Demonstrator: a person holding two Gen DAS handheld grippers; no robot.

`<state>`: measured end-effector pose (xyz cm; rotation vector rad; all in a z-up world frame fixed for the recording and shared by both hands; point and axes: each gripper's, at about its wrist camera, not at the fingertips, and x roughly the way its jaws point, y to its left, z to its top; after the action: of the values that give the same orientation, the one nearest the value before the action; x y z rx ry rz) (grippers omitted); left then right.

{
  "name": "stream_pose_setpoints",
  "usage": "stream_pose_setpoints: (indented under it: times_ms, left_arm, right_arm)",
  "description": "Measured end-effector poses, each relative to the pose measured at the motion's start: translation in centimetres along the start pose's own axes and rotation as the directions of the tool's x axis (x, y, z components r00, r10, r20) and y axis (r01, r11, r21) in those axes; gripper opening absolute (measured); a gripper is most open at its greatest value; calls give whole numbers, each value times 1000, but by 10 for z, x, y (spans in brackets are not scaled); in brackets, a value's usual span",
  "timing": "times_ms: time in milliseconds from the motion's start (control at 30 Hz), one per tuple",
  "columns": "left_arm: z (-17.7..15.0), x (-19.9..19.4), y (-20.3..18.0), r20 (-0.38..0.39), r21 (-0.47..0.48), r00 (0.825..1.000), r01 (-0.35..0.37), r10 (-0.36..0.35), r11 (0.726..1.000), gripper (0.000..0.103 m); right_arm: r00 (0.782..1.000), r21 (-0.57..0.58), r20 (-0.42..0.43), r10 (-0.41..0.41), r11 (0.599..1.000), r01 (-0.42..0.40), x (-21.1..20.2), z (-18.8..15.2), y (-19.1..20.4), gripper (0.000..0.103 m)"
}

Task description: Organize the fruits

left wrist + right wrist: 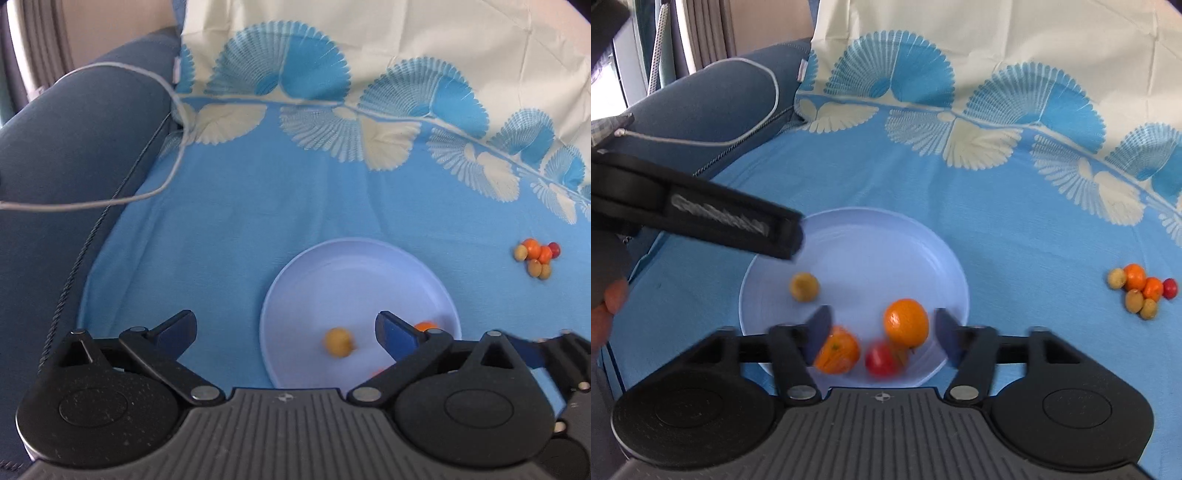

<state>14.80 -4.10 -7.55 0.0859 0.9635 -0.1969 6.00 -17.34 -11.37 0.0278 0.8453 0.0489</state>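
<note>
Step in hand: dropping fruit onto the pale blue plate (945, 258); my guess is both claws have just let go.
Left claw (284, 328): spread wide over the plate's left part, nothing between the fingers; a yellow fruit (338, 341) lies free under it.
Right claw (882, 332): spread, nothing pinched; two oranges (907, 323) and a red fruit (881, 360) lie on the plate's near edge, blurred, perhaps rolling.
Remaining fruit: a small heap (1141, 291) on the blue cloth (1015, 229), well right of the plate, near the cloth's right edge.
Doing it well: lift both claws straight up, clear of the rolling fruit, so nothing gets nudged over the shallow rim.
Next reach: take the heap's outer pieces first.
Risk: round fruit scatters on soft cloth.
</note>
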Motion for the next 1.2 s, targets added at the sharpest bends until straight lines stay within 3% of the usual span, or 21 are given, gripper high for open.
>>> stream_pose_setpoints:
  times_ms: [167, 333, 633, 900, 1200]
  left_arm:
    - [-18, -30, 13, -25, -54, 999, -25, 23, 998, 103]
    - [-44, -70, 21, -46, -105, 998, -57, 52, 993, 103]
    - [-78, -141, 20, 23, -109, 998, -50, 53, 993, 103]
    - [-101, -176, 16, 74, -99, 995, -66, 74, 993, 103]
    - [-101, -208, 3, 148, -59, 986, -64, 72, 996, 103]
  right_arm:
    - [1000, 73, -21, 0, 997, 1, -36, -11, -8, 90]
    - [1000, 151, -7, -1, 989, 2, -84, -25, -7, 96]
    - [994, 141, 108, -27, 990, 11, -158, -48, 19, 101]
    - [990, 112, 139, -36, 993, 20, -190, -71, 30, 102]
    - [969, 108, 230, -90, 992, 67, -221, -80, 33, 102]
